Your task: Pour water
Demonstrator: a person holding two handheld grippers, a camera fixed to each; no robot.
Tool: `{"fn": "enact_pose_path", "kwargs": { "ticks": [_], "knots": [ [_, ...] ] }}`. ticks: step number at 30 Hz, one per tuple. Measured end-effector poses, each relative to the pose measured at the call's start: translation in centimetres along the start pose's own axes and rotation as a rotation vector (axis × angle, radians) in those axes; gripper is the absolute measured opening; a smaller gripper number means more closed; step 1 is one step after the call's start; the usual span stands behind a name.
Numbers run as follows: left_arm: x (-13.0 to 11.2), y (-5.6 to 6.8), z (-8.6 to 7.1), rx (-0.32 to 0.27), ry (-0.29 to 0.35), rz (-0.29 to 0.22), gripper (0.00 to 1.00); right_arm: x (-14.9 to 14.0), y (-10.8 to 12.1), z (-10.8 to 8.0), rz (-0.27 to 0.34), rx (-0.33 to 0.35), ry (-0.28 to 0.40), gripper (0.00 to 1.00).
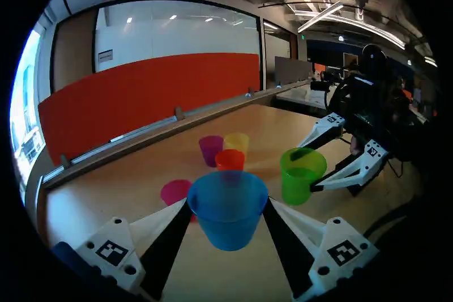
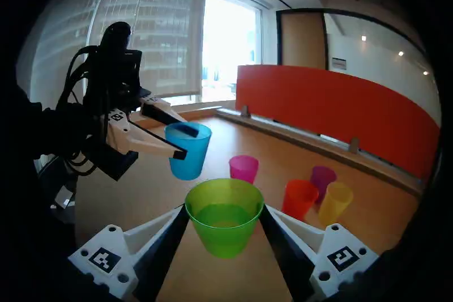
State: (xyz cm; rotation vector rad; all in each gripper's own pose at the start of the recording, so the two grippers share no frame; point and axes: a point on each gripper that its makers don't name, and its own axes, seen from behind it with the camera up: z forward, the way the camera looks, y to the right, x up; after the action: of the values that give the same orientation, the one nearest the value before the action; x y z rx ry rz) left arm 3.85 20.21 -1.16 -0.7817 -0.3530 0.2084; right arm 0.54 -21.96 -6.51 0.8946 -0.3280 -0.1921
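Nearest, the green cup (image 2: 223, 243) seems to hold water (image 2: 225, 222), so a hasty tilt, or a rim off line with the blue cup (image 1: 226, 227), would likely spill it onto the tabletop (image 1: 113, 188). A slack squeeze could also let a cup slip. The right gripper (image 2: 224, 210) fingers clamp the green cup on both sides just under its rim, upright. The left gripper (image 1: 227, 204) fingers grasp the blue cup the same way, near the green one but apart. Beyond, a pink cup (image 1: 175, 191), an orange cup (image 1: 230, 159), a purple cup (image 1: 210, 148) and a yellow cup (image 1: 236, 142) stand on the tabletop.
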Motion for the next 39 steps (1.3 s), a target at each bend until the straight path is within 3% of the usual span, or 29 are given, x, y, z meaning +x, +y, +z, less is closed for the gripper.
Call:
{"fn": "enact_pose_path", "kwargs": {
  "ticks": [22,39],
  "knots": [
    [-5.2,-1.7,2.9,0.013,-0.143,-0.033,0.86,-3.2,6.6,0.6,0.026,-0.052,-0.141,0.91],
    [-8.4,-2.8,5.4,0.009,-0.225,-0.041,0.86,-4.8,8.2,1.7,0.034,-0.052,-0.192,0.91]
  ]
}}
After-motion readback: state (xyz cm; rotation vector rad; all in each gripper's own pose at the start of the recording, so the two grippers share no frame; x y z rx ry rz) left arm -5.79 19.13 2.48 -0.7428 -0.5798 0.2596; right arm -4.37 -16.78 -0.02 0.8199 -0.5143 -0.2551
